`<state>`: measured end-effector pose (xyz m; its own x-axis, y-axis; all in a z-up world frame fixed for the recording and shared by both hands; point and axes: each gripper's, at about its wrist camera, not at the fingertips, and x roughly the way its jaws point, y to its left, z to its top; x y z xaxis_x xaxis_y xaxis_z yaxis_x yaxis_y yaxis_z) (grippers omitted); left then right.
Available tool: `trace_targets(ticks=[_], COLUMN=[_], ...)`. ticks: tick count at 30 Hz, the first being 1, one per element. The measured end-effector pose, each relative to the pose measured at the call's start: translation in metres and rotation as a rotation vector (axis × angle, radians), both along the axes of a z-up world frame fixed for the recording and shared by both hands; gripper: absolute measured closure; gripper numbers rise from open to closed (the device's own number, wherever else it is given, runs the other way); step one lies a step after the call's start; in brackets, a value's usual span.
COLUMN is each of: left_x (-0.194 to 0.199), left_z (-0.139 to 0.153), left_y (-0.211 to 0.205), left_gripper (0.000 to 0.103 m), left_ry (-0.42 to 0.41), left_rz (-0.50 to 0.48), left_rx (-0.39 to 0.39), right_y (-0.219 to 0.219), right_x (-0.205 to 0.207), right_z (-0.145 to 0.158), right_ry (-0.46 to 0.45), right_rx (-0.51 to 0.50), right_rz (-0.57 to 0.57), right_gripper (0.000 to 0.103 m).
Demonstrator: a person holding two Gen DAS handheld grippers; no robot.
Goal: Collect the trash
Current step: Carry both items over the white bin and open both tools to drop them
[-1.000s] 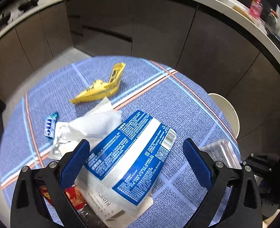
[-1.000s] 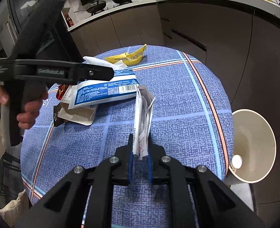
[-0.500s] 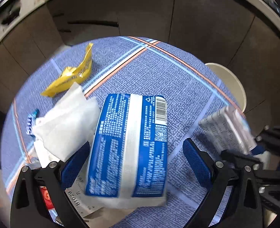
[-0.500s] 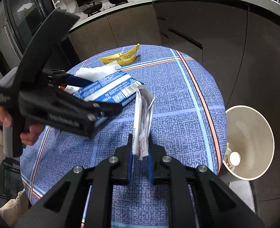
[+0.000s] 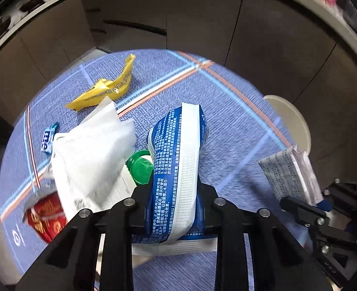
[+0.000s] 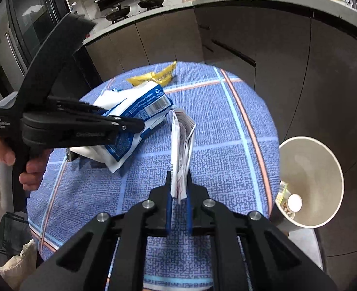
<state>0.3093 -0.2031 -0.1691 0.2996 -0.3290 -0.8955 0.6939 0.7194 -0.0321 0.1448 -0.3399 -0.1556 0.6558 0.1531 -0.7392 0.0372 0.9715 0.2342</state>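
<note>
Trash mostly remains on the table (image 5: 227, 111). At the left lie a red wrapper (image 5: 45, 218), a white tissue (image 5: 91, 145) and, farther off, a yellow wrapper (image 5: 103, 89). In the middle, the left gripper (image 5: 173, 208) is closing on a blue pouch (image 5: 178, 160), buckling it. The right gripper (image 6: 178, 194) pinches a folded leaflet (image 6: 181, 145). The bin (image 6: 323, 169) at the right holds what looks like two small scraps.
</note>
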Motion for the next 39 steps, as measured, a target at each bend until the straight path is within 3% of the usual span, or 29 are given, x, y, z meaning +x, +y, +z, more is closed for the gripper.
trace_targets(ticks=[6,12,19,27,39], left_x=[-0.023,-0.05,-0.079,-0.093,-0.074], left_z=[0.049,0.087,0.102,0.081,0.006], left_y=[0.014,0.001,-0.038,-0.105,-0.191], left_gripper=[0.079,0.079,0.079,0.079,0.079], left_ry=[-0.01,-0.025,-0.034,0.032,0.106], left_rz=[0.012,-0.005,-0.071,-0.141,-0.163], left_rx=[-0.144,-0.249,-0.324,-0.337,-0.224], right_y=[-0.01,-0.032,-0.076,-0.126,-0.182], right_x=[-0.015,-0.033,-0.055,-0.074,-0.071], right_z=[0.031,0.061,0.067,0.045,-0.025], right_ry=[-0.07,-0.139,-0.159,-0.123,-0.017], right_rx=[-0.018,-0.048,-0.064,-0.082,-0.027], right_rz=[-0.023,-0.078,-0.178,-0.281,-0.363], right_gripper=[0.093,0.093,0.093,0.093,0.092])
